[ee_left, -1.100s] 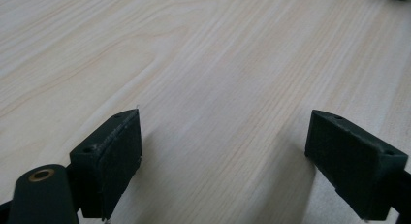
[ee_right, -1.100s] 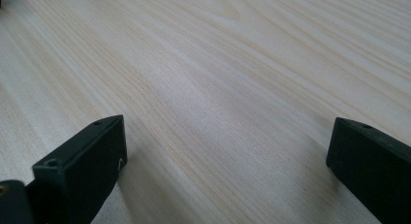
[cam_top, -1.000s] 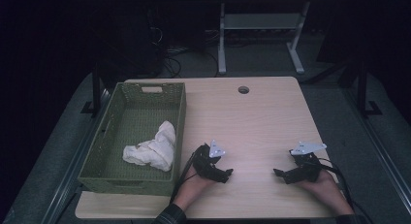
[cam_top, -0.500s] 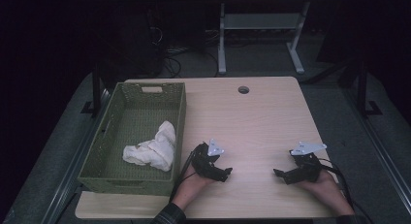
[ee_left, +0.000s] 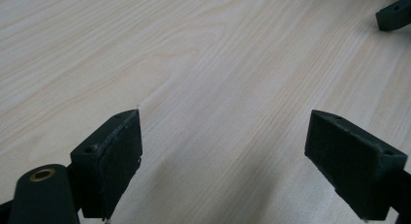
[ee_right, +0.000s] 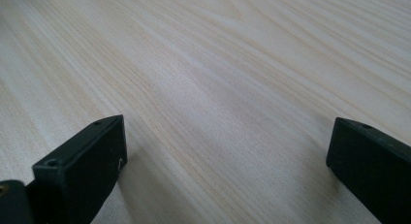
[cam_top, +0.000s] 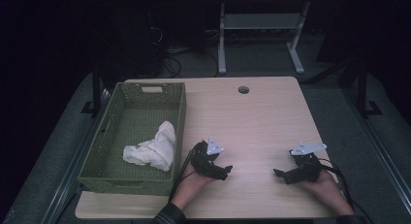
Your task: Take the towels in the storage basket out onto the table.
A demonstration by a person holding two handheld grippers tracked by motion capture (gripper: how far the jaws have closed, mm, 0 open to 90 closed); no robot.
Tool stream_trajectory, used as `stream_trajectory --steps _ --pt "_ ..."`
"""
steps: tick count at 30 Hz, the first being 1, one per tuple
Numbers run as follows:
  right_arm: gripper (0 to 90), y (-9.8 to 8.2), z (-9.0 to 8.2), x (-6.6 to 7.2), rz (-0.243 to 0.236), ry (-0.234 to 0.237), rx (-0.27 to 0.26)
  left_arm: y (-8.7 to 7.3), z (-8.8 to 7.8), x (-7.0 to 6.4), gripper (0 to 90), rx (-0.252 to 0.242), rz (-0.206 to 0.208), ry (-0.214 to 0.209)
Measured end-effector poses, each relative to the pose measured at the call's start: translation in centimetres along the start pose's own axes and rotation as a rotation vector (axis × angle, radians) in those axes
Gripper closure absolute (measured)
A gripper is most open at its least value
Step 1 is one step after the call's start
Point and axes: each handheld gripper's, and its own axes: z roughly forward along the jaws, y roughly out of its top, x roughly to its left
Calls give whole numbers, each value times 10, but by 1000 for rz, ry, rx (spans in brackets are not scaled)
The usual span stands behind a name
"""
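Observation:
A white crumpled cloth (cam_top: 152,149) lies inside a green woven basket (cam_top: 111,132) on the left of the pale wooden table (cam_top: 252,122). My left gripper (cam_top: 224,170) rests low on the table just right of the basket, pointing right. Its jaws stand wide apart with bare wood between them (ee_left: 223,151). My right gripper (cam_top: 280,174) rests near the table's front right, pointing left toward the other one. Its jaws are also wide apart over bare wood (ee_right: 228,161). The tip of the right gripper (ee_left: 395,13) shows at the top right of the left gripper view.
A round cable hole (cam_top: 243,89) sits near the table's far edge. Behind the table stands a grey metal frame (cam_top: 257,35) on a dark floor with cables. The basket's long wall runs beside my left hand.

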Motion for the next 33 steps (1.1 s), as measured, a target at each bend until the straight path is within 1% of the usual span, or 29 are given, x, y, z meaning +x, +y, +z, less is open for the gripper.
stream_trajectory --steps 4,8,11,15,22,29,30,33 --pt "5 0 0 0 0 0 0 2 -2 0 127 2 3 -8" --pt "5 0 0 0 2 4 3 4 -5 0 127 -2 -11 -17" --pt "5 0 0 0 2 4 3 5 -5 0 127 1 -13 -22" --pt "5 0 0 1 -1 4 3 8 -8 -1 127 -9 -7 -20" --pt "5 0 0 1 -2 4 3 13 -15 -2 127 -24 -11 -16" --pt "5 0 0 1 -2 4 4 16 -18 -2 127 -21 -12 -15" --pt "5 0 0 1 -2 4 3 17 -19 -1 127 -11 -5 -9" --pt "5 0 0 1 -2 4 3 19 -22 0 128 -13 -6 -1"
